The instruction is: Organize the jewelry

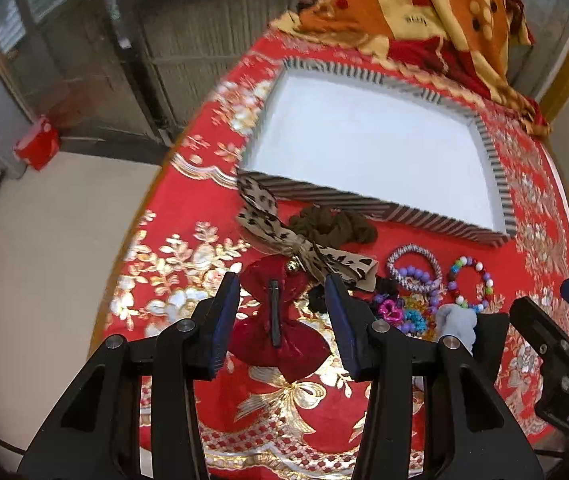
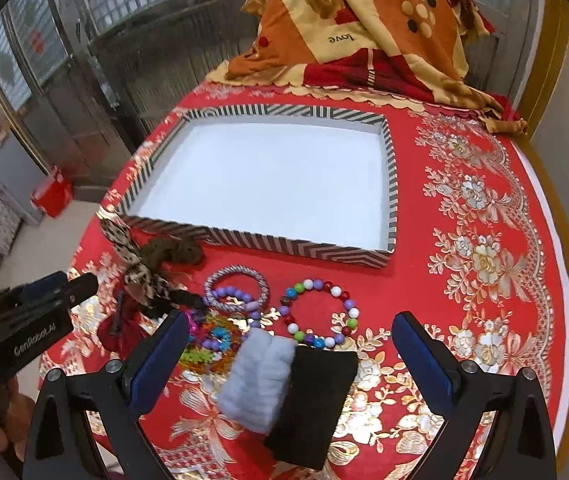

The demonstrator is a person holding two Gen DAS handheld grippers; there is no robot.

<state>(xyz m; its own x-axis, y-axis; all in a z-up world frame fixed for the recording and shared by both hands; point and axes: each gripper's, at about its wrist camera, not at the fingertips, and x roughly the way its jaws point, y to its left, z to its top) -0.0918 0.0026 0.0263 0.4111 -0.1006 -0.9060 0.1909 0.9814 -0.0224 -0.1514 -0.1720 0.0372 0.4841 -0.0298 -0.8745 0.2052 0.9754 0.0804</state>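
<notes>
Red tablecloth [image 2: 464, 208] — black pad [image 2: 316, 396] half-covers the pale-blue piece [image 2: 260, 380].

The left wrist camera is looking down along its fingers from close above the table's near left part, facing the tray [image 1: 368, 148] obliquely. The right wrist camera is sitting further right, facing the tray [image 2: 272, 184] more squarely from just above the cloth [image 2: 484, 264]. Both are sharing the tray, the bead bracelet [image 1: 470, 284] [image 2: 318, 312] and the blanket [image 1: 416, 12] [image 2: 368, 28] behind.
</notes>
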